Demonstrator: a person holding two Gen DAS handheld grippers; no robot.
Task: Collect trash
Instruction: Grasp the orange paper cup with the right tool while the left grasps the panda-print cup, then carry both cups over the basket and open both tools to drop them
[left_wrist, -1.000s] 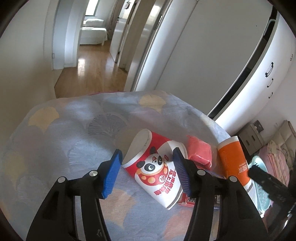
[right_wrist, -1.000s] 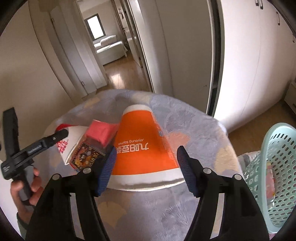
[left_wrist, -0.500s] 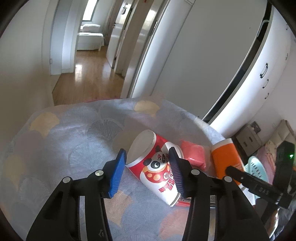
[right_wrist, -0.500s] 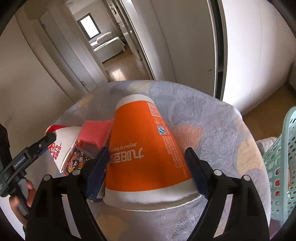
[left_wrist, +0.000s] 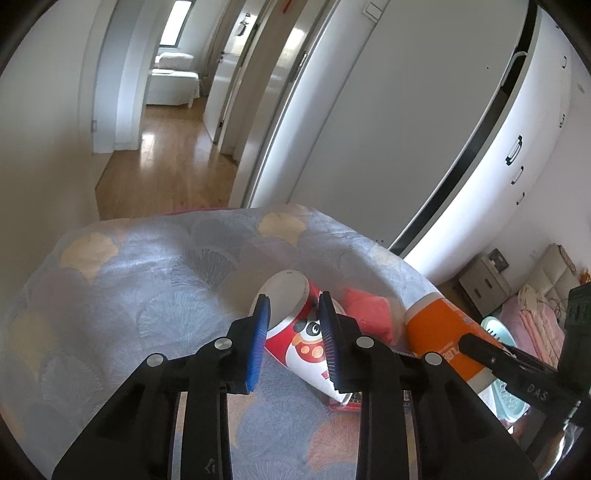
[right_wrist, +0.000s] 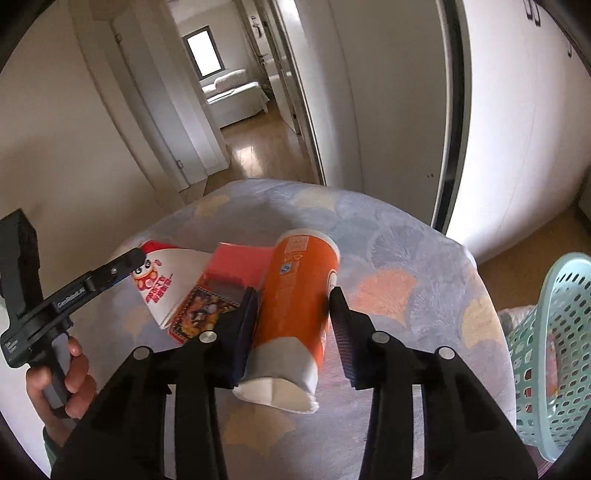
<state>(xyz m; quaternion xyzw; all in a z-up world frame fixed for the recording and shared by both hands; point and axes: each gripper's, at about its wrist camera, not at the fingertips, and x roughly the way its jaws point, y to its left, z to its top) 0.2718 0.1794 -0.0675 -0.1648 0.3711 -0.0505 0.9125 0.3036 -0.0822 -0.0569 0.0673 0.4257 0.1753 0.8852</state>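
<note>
My right gripper (right_wrist: 291, 328) was closing, its jaws squeezing the orange cup (right_wrist: 295, 295) out of round. My left gripper (left_wrist: 293, 343) was closing too, its pads on the base end of the red panda cup (left_wrist: 295, 328). Both cups lay on the patterned table (left_wrist: 147, 295); a pink packet (right_wrist: 240, 264) sat between them. A mint basket (right_wrist: 546, 350) stood beside the table, right.

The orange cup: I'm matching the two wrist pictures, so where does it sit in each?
Left wrist: orange cup at lower right, beside the red packet.
Right wrist: orange cup at centre, between the closing jaws of the right gripper.
Shared landmark: the red packet.
</note>
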